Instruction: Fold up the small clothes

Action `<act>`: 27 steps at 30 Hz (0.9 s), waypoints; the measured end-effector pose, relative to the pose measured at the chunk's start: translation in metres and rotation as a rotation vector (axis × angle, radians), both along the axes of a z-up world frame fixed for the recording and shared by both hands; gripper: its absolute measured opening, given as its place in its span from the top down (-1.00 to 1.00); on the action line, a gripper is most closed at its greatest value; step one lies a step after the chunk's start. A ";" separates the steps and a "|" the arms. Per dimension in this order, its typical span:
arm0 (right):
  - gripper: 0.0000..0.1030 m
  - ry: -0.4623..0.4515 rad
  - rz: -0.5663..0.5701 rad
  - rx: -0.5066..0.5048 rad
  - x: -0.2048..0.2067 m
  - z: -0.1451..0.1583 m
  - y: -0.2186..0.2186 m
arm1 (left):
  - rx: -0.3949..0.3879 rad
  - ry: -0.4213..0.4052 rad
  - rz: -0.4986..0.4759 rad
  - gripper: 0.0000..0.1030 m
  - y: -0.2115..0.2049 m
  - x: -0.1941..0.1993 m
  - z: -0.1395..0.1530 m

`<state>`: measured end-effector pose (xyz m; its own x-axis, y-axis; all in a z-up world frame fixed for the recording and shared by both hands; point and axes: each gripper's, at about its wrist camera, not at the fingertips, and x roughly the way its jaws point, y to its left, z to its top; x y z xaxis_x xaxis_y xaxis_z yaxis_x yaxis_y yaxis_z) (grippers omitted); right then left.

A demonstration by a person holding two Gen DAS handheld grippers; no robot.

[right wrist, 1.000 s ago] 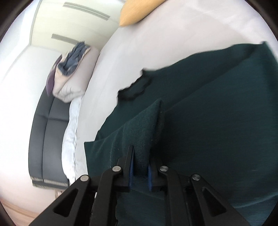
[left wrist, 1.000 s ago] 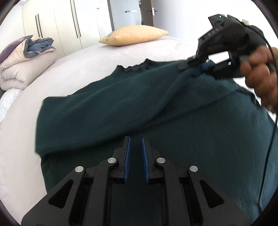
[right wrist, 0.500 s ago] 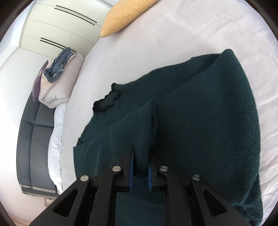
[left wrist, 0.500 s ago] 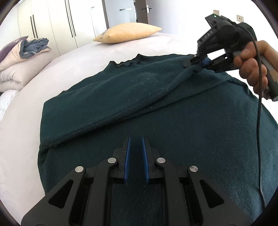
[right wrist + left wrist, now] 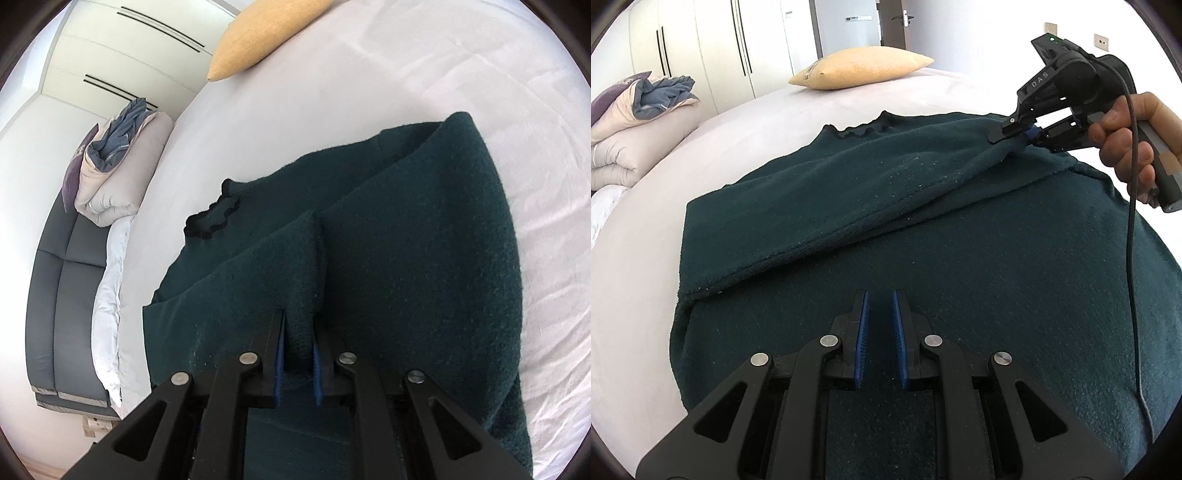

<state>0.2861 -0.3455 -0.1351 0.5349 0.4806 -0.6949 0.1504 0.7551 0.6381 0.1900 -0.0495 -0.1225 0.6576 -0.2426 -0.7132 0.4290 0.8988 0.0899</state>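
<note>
Sleeve folded across the sweater

The right tool [image 5: 298, 332], clamped on the sleeve [image 5: 280, 266], draws it over the sweater [image 5: 960, 295] on the bed [image 5: 646, 229]; the left tool [image 5: 879, 314] hovers nearly together, empty.

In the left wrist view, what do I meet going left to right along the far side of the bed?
Folded duvet pile → yellow pillow → right gripper pinching the dark green sweater → the hand holding it.
</note>
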 end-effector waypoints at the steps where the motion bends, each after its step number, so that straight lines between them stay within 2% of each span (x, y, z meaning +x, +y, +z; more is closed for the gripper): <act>1: 0.75 0.003 0.010 -0.004 0.000 -0.001 0.001 | -0.005 0.004 0.001 0.75 0.001 0.000 0.000; 8: 0.74 0.035 0.003 0.005 -0.006 0.000 0.003 | -0.019 0.013 0.009 0.75 0.003 0.000 0.002; 11: 0.74 0.037 0.014 -0.031 -0.009 0.005 0.008 | -0.022 0.018 0.011 0.75 0.003 0.001 0.001; 18: 0.74 0.038 0.000 -0.032 -0.009 0.000 0.005 | -0.041 0.029 0.021 0.75 0.007 0.003 0.002; 21: 0.78 0.026 0.003 -0.019 -0.009 -0.008 0.002 | -0.061 0.034 0.031 0.75 0.010 0.003 0.005; 23: 0.77 0.004 0.000 0.038 -0.012 -0.012 -0.004 | -0.099 0.053 0.036 0.75 0.017 0.006 0.011; 26: 0.56 0.006 -0.013 0.061 -0.022 -0.003 -0.012 | -0.208 0.057 0.053 0.75 0.042 0.020 0.035; 27: 0.36 -0.004 -0.029 0.042 -0.026 0.003 -0.014 | -0.232 0.048 0.063 0.75 0.050 0.026 0.043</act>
